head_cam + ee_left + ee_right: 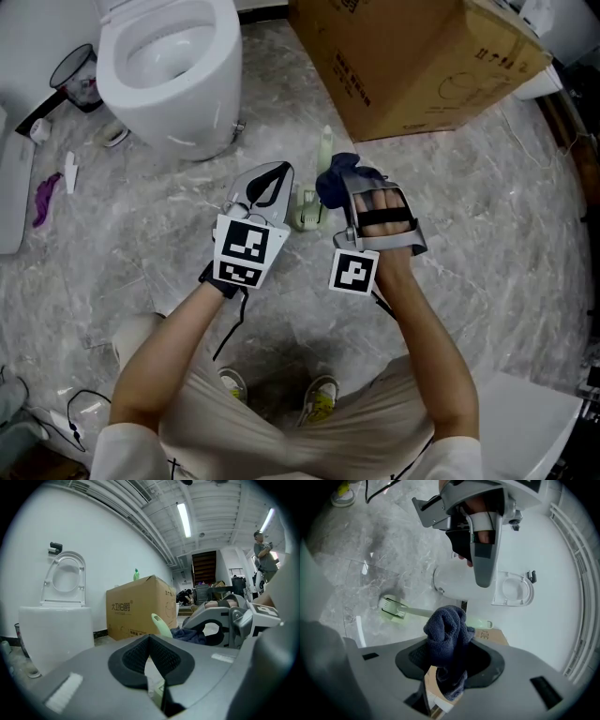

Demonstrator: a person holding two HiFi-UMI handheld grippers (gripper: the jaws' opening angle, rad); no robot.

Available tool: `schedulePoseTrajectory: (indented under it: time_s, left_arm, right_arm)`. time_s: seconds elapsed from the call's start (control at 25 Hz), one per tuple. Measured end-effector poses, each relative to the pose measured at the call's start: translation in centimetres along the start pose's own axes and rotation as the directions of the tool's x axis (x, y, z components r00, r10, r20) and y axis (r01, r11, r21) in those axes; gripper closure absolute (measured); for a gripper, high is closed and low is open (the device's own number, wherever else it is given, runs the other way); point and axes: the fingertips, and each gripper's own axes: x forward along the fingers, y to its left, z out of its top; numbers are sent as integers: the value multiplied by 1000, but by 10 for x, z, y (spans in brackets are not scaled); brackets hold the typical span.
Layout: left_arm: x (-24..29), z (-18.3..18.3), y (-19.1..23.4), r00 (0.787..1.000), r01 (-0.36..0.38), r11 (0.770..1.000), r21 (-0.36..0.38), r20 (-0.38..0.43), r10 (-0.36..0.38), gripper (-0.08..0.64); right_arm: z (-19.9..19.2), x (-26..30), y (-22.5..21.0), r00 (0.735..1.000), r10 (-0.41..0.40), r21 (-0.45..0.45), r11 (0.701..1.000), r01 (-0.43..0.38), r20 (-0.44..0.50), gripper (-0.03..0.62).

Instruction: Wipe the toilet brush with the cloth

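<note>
From overhead, the toilet brush point(324, 150) sat on the floor point(487, 206), just ahead of both grippers. The left gripper point(150, 641), in its own view, had jaws together, empty. The right gripper point(450, 656) was clamped on the soft cloth point(447, 630). The brush looked light and stiff, best taken mid-handle.

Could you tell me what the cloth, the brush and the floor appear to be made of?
Cloth: dark blue terry or microfibre, by its looped, nubbly weave.
Brush: pale green plastic, smooth and moulded.
Floor: grey veined stone or stone-look tile, glossy; which, I cannot tell.
</note>
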Motion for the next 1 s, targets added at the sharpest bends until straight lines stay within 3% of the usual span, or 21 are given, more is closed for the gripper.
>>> schedulePoseTrajectory:
  time_s: [0.6,0.8,0.88,1.0]
  left_arm:
    - [-6,-14,14,999,-25,999,-25,-39,24,561]
    - [-6,-17,23,998,-43,996,-77,-46,39,561]
    - [-6,-11,27,999,-42,998,-50,-36,40,561]
    - [-6,4,39,999,-34,997,62,-6,34,561]
  right_arm:
    - [4,13,31,996,91,23,996,-91,24,417]
    - [6,16,43,992,119,26,992,-120,35,417]
    - [8,17,52,988,148,36,988,-150,46,417]
    - [2,15,61,980,192,68,978,-195,52,416]
